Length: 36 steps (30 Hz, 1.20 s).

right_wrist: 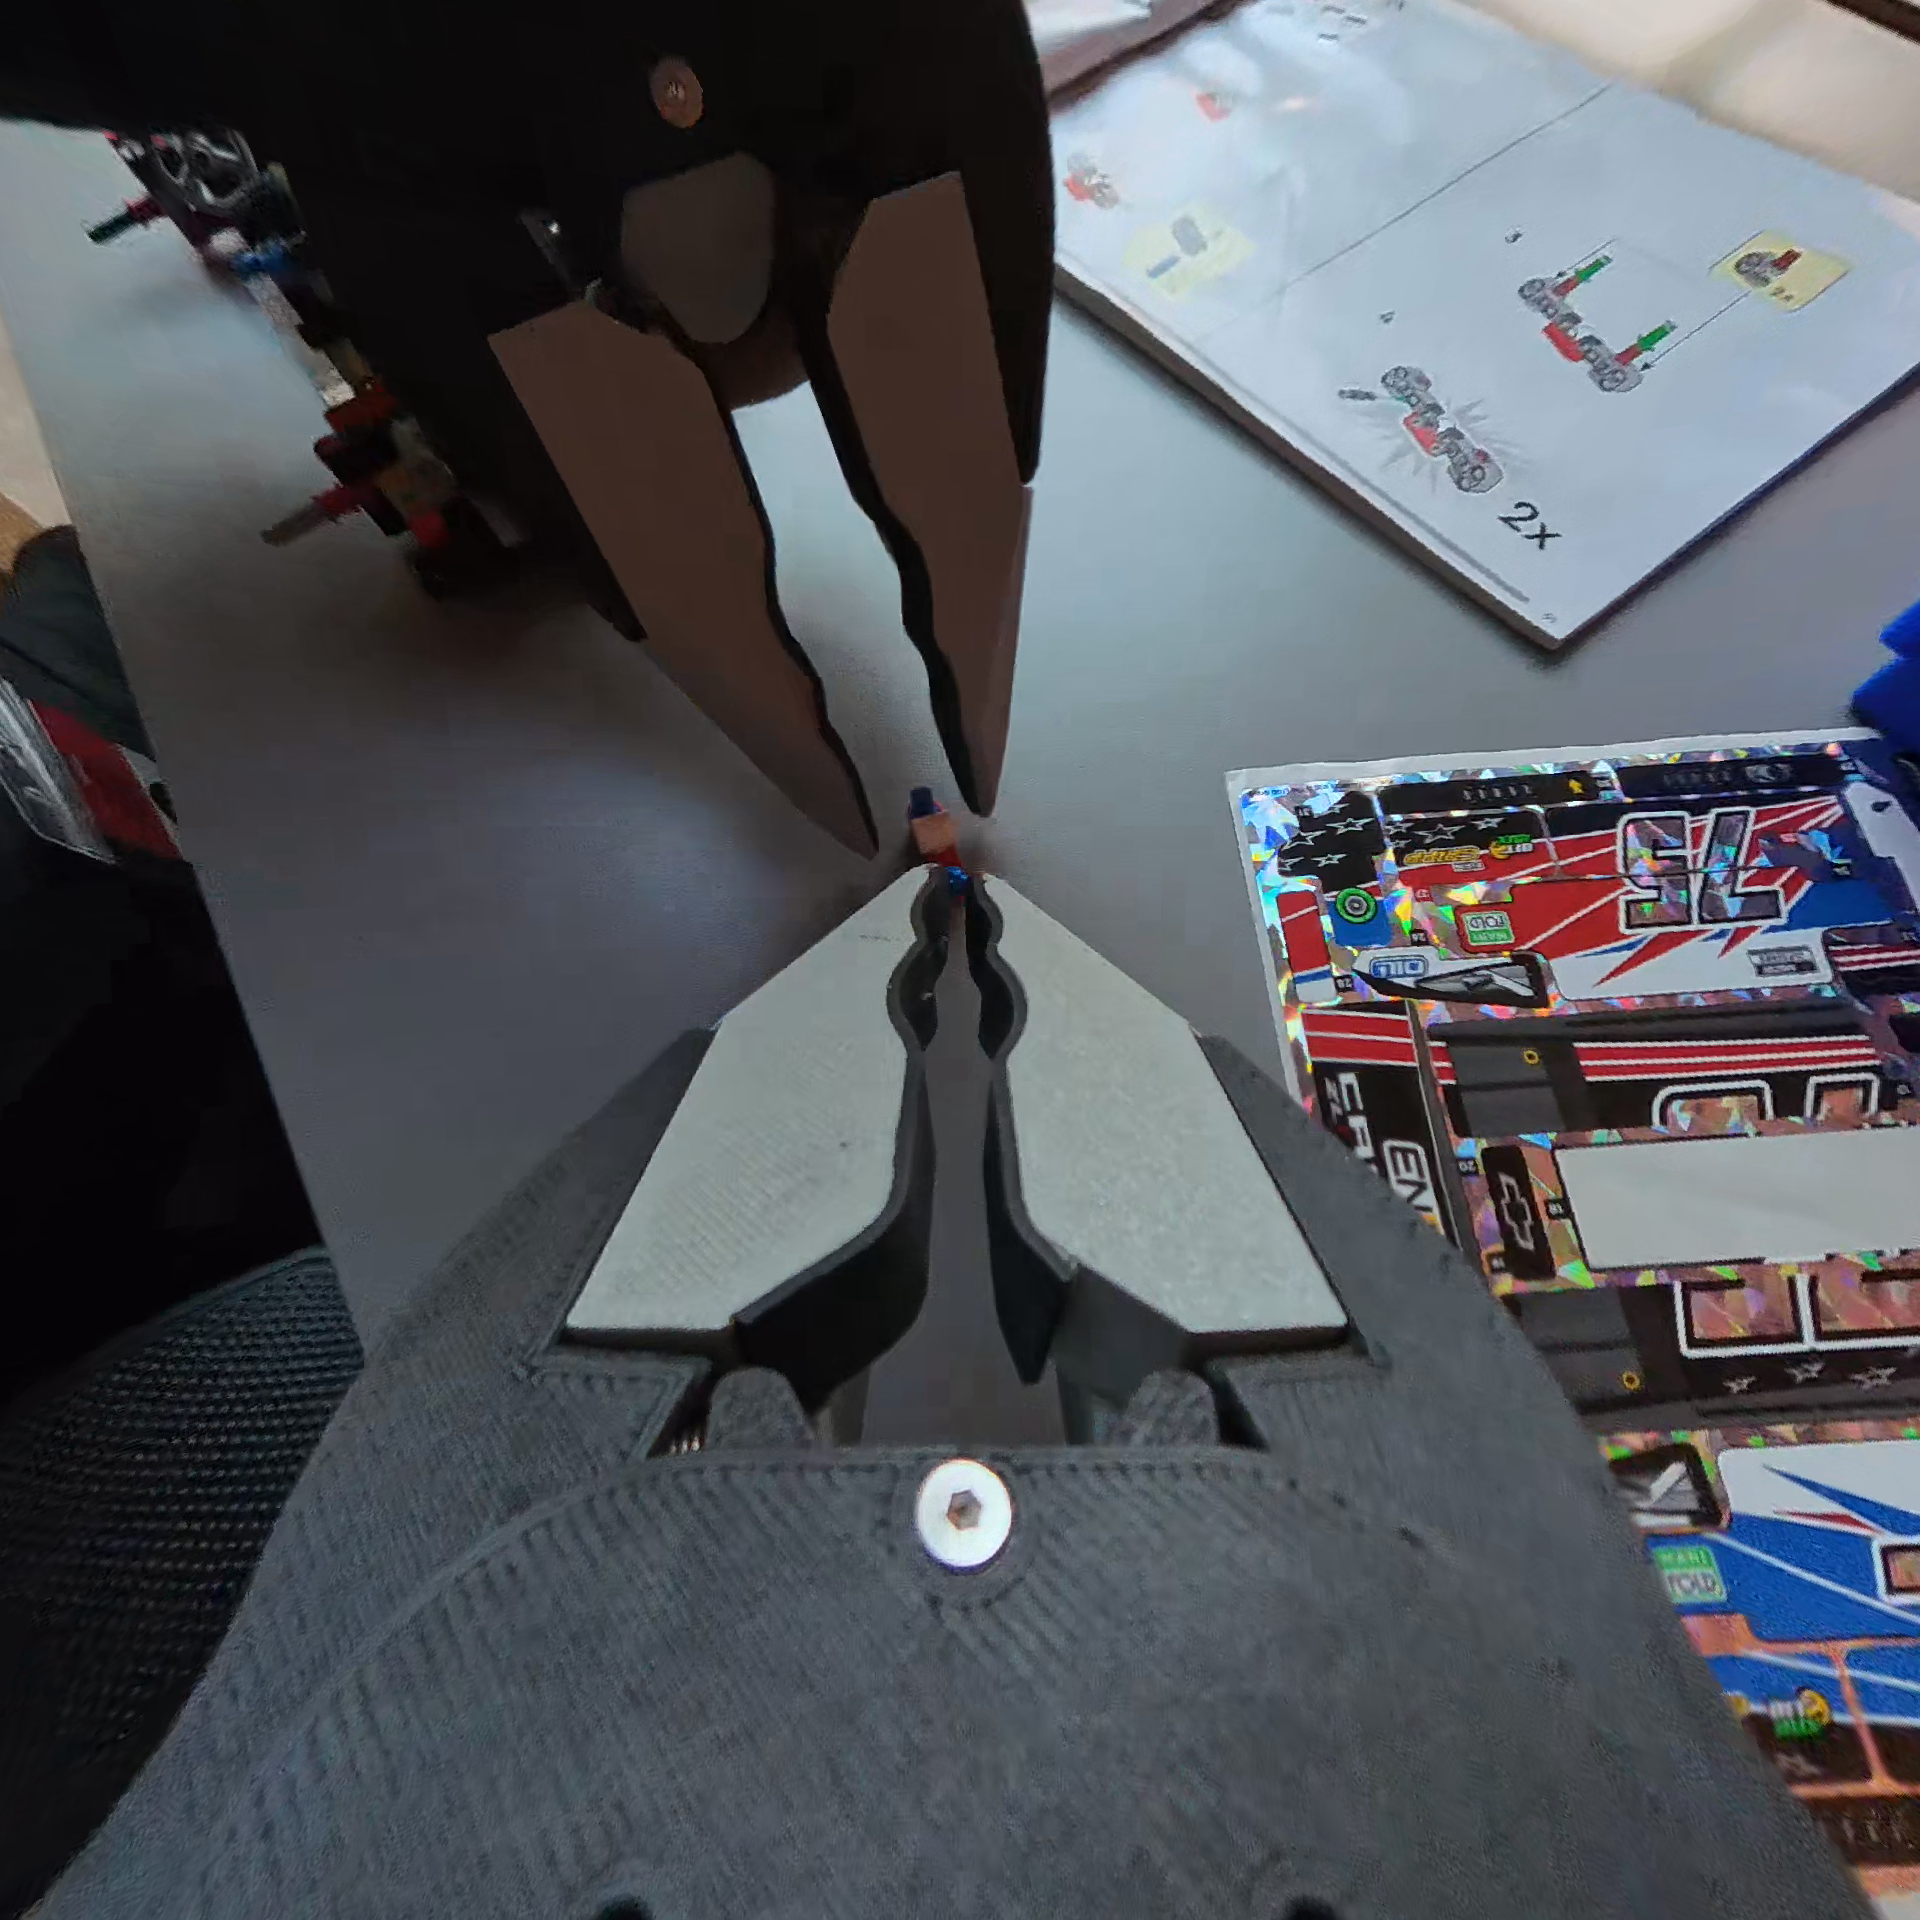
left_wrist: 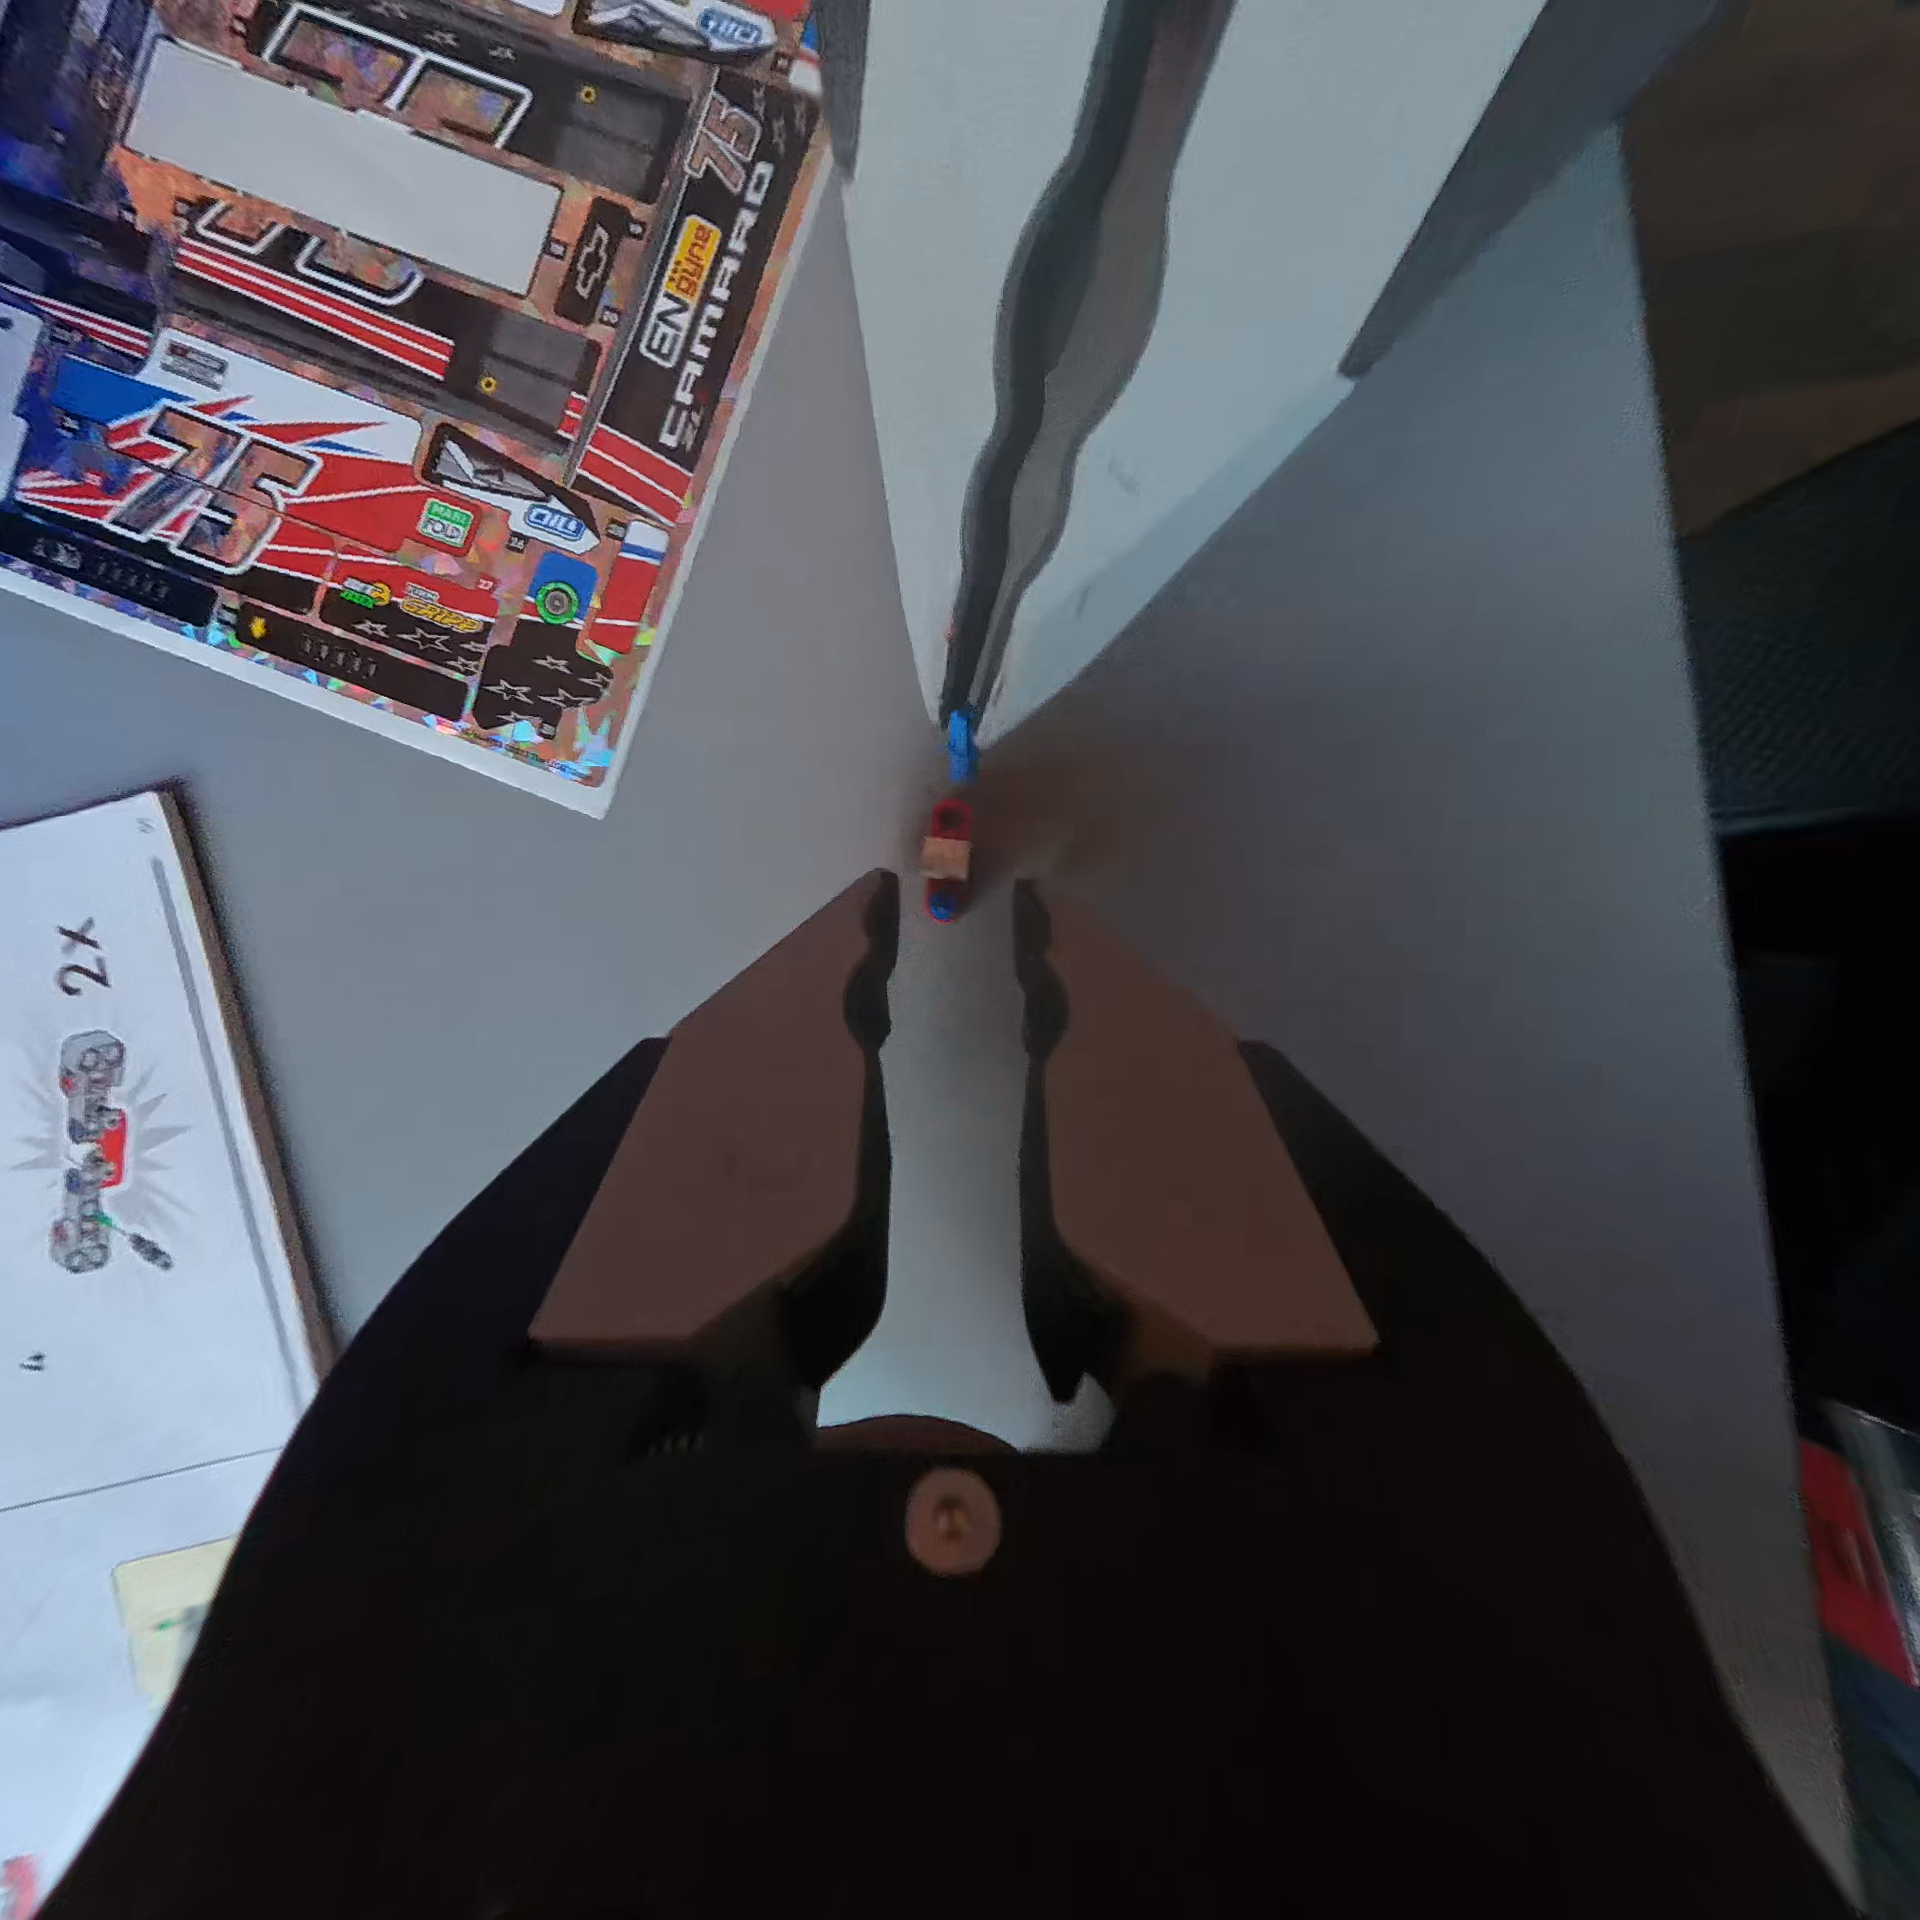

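Note:
A small red beam (left_wrist: 945, 860) with a tan block and a blue pin in it lies on the grey table (left_wrist: 675, 935). My left gripper (left_wrist: 953, 889) is open, its tips either side of the beam's near end, with a gap on both sides. The right wrist view shows the same: the left gripper (right_wrist: 927, 828) comes from above and straddles the beam (right_wrist: 928, 826) without pressing on it. My right gripper (right_wrist: 951, 885) is shut on a small blue pin (right_wrist: 954, 881), right at the beam's other end. In the left wrist view the right gripper (left_wrist: 961, 717) holds the pin (left_wrist: 961, 743) just short of the beam.
A shiny sticker sheet (left_wrist: 364, 364) (right_wrist: 1610, 1039) and an open instruction booklet (left_wrist: 125, 1143) (right_wrist: 1455, 312) lie on the table. A part-built brick model (right_wrist: 364, 468) stands behind the left gripper. A mesh chair (right_wrist: 156, 1403) is past the table edge. A blue object (right_wrist: 1896, 675) shows at the right edge. The grippers are tip to tip, or close to it. From either gripper's tips it is about 20 cm to the blue object (right_wrist: 1896, 675).

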Available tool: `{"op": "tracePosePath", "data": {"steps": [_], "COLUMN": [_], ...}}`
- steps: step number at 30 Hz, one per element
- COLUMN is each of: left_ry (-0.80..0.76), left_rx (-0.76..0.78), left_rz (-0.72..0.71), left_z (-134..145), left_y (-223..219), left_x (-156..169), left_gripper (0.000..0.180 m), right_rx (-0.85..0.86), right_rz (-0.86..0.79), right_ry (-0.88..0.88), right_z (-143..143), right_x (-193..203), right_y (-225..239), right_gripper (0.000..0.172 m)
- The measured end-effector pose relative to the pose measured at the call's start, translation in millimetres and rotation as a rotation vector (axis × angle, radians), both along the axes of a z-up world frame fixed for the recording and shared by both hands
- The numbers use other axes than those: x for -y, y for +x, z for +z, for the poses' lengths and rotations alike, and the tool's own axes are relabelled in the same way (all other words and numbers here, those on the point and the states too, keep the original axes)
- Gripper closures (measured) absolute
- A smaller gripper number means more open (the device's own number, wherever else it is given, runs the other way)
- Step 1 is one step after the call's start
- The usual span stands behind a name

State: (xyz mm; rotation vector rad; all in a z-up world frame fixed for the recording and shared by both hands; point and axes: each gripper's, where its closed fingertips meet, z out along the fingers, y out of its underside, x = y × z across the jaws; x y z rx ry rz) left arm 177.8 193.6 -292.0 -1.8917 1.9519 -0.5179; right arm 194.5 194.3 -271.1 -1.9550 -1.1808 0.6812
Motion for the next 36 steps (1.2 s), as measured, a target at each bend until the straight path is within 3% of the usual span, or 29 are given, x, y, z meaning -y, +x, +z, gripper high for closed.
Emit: {"op": "tracePosePath", "data": {"steps": [4,26,31,36], "left_ry": [0.008,-0.056,-0.068,-0.082], "left_rx": [-0.051,-0.007,0.000,0.025], "left_rz": [-0.029,-0.049,-0.044,-0.023], "left_z": [-5.2,-5.6,-5.6,-5.7], "left_y": [1.4,1.0,1.1,2.2], "left_x": [-3.9,-5.5,-5.7,-5.3], "left_gripper": [0.176,0.177,0.177,0.177], "right_rx": [0.045,0.325,0.328,0.197], "right_rz": [0.021,0.183,0.261,0.234], "right_ry": [0.017,0.125,0.109,0.000], "right_z": [-5.3,-11.8,-12.6,-14.8], "right_x": [-4.4,-1.7,-2.0,-2.9], "right_y": [-2.5,-11.4,-14.0,-9.7], "right_gripper": [0.171,0.171,0.170,0.171]}}
